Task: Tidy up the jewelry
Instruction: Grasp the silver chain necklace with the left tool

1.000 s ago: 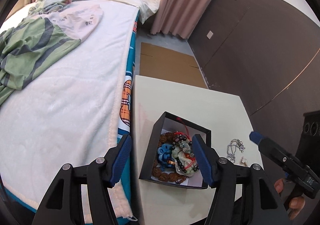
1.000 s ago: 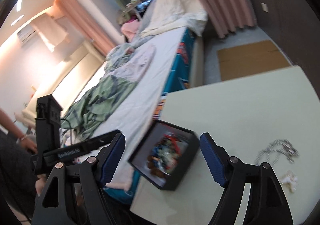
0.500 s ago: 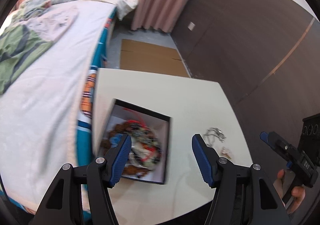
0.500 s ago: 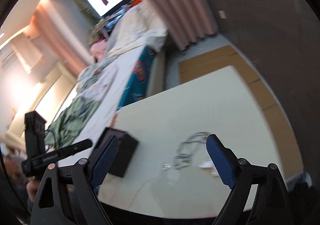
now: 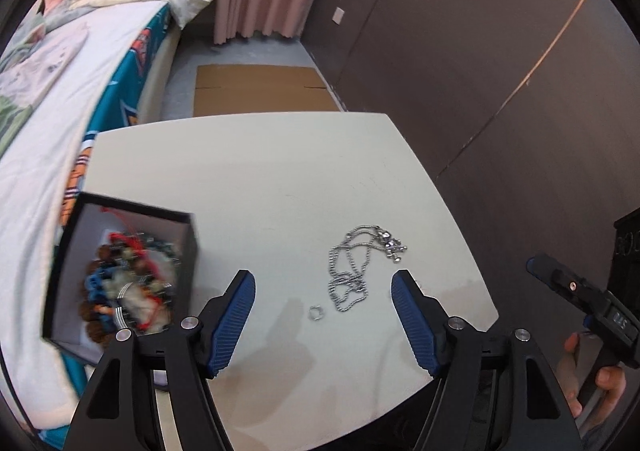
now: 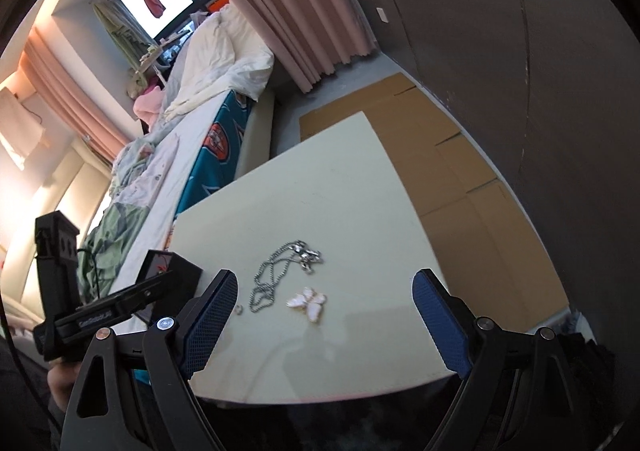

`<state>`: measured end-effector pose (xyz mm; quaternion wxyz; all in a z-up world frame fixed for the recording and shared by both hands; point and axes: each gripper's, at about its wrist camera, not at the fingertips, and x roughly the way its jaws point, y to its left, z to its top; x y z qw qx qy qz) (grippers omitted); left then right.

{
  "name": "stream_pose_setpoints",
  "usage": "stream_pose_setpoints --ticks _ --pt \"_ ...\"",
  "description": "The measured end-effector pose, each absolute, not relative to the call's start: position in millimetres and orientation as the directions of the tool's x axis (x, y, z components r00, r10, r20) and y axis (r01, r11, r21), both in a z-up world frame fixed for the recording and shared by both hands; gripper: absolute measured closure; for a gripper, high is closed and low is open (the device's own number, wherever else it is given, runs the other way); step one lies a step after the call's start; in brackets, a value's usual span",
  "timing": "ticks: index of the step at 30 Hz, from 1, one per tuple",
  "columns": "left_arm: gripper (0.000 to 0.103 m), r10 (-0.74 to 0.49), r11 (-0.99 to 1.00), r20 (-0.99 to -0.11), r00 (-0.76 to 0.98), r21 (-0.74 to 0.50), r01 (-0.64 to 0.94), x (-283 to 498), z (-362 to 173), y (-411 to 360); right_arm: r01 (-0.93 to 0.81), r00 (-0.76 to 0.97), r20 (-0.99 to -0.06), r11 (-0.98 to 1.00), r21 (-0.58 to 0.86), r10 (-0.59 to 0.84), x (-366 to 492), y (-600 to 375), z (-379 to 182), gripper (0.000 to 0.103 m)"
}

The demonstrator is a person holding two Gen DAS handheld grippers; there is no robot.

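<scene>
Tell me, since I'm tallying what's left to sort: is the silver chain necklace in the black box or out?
Out. The silver chain necklace lies loose on the table, apart from the black box.

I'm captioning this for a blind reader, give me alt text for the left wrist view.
Open left gripper above a pale table, its blue fingers framing a silver chain and a small ring. A black box full of beads sits at the table's left edge beside a bed; the right gripper shows at far right.
</scene>
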<state>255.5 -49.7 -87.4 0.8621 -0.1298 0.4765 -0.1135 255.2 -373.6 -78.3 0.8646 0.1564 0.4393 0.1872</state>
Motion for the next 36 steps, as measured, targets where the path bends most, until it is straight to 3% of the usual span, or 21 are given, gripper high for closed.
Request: stream_pose_setpoints --ticks 17,21,28,31,34,36 --pt "0.034 -0.294 0.956 -0.865 0.407 -0.263 0.133 318 -135 -126 -0.053 0.518 -0.767 0.909 0.413 0.379 264 -421 -104 0.013" --pt "0.034 -0.243 0.97 -0.879 0.41 -0.215 0.116 334 -141 -142 -0.038 0.51 -0.77 0.905 0.424 0.383 266 -428 -109 0.013" --pt "0.034 -0.081 0.99 -0.904 0.419 -0.024 0.139 344 -158 -170 -0.025 0.495 -0.782 0.905 0.424 0.38 270 -428 -114 0.013" --pt "0.034 -0.083 0.991 -0.91 0.406 -0.032 0.13 338 -158 -165 -0.022 0.493 -0.783 0.905 0.425 0.38 270 -428 -114 0.013" --pt "0.044 -0.08 0.99 -0.915 0.396 -0.028 0.137 329 -156 -160 -0.032 0.489 -0.784 0.906 0.422 0.383 270 -424 -115 0.013" --pt "0.072 -0.081 0.991 -0.914 0.397 -0.03 0.133 328 -155 -157 -0.054 0.484 -0.781 0.904 0.425 0.396 268 -417 -114 0.013"
